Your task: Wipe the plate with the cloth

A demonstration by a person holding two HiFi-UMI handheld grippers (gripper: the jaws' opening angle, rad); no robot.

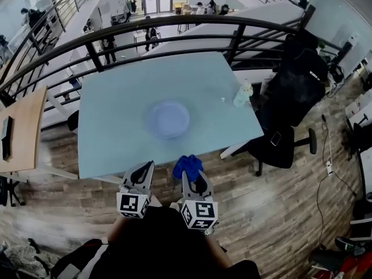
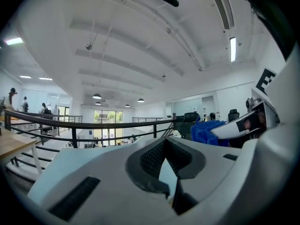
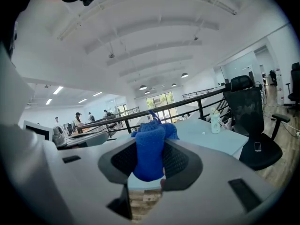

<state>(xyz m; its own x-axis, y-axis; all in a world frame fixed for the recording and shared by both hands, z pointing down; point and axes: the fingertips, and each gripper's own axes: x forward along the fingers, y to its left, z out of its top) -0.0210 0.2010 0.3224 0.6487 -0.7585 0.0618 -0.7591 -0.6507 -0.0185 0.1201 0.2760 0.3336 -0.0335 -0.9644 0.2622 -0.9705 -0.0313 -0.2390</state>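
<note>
A pale blue round plate [image 1: 167, 118] lies in the middle of the light blue table [image 1: 110, 138]. My right gripper [image 1: 193, 176] is held just off the table's near edge, shut on a bunched blue cloth [image 1: 187, 165]. In the right gripper view the cloth [image 3: 150, 149] fills the gap between the jaws of the right gripper [image 3: 150, 165] and sticks out past them. My left gripper [image 1: 139, 175] hangs beside it on the left, shut with nothing in it. From the left gripper view [image 2: 165, 165] the cloth [image 2: 206, 131] shows at the right. Neither gripper view shows the plate.
A small pale bottle [image 1: 243, 93] stands near the table's right edge, also seen as the bottle [image 3: 215, 122]. A black office chair [image 1: 290, 97] with a phone on its seat is right of the table. A black railing [image 1: 174, 25] runs behind it; a wooden desk [image 1: 23, 127] is left.
</note>
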